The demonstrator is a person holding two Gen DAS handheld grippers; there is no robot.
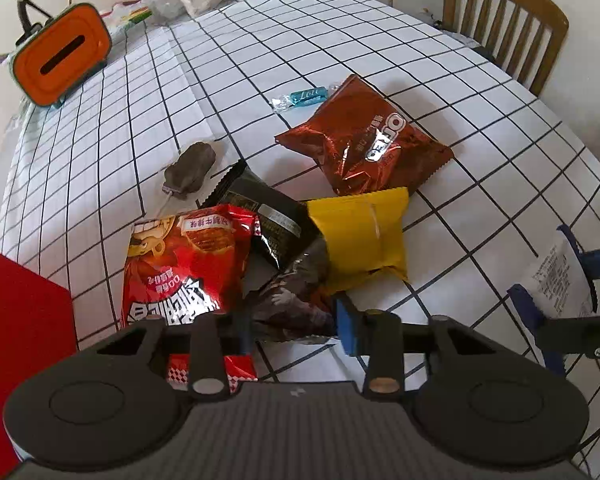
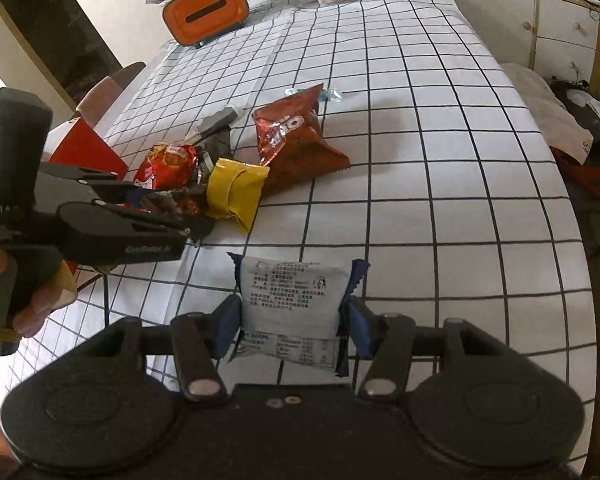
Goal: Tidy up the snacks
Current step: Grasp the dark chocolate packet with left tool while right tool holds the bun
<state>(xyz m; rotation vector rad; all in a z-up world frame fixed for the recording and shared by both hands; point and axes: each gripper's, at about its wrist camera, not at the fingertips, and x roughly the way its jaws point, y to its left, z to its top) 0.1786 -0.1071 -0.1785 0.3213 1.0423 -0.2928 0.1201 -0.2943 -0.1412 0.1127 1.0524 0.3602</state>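
Down at the near edge, the left gripper [image 1: 296,332] has its jaws pinched onto a dark crinkled snack packet [image 1: 296,304] lying in the pile — blue pads pressing its foil from both sides. Beside it, the right gripper [image 2: 294,322] is clamped on a white packet with blue ends [image 2: 292,292], held just above the checked tabletop [image 2: 440,184]. Around the dark packet lie a red snack bag [image 1: 184,264], a black packet [image 1: 268,220] and a yellow packet [image 1: 364,240], overlapping. Farther out sit a brown cookie bag [image 1: 364,140] and a small teal candy [image 1: 300,98] — beyond them, an orange tissue box [image 1: 62,54]. A red box [image 1: 24,320] stands at the left.
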